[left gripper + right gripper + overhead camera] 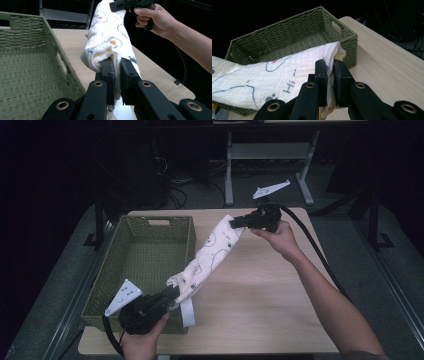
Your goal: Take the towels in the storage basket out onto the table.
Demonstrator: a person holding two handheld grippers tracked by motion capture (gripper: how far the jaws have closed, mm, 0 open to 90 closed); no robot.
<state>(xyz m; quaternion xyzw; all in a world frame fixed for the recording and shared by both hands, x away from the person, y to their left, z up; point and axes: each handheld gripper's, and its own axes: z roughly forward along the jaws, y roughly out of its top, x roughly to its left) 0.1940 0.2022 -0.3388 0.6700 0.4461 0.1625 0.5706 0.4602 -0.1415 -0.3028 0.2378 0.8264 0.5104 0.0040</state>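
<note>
The basket [150, 265] is set on the left part of the surface [260, 305]. The cloth [210, 257] is held stretched just right of it, between the left gripper [170, 295] near and the right gripper [235, 223] farther back.

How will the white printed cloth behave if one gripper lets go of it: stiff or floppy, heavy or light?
Probably floppy: the cloth bunches into soft folds where the left gripper pinches it, and a strip hangs loose below. It seems light, since the right gripper holds up its far end by one pinched edge. Released, it would likely drop onto the table beside the green basket.
</note>
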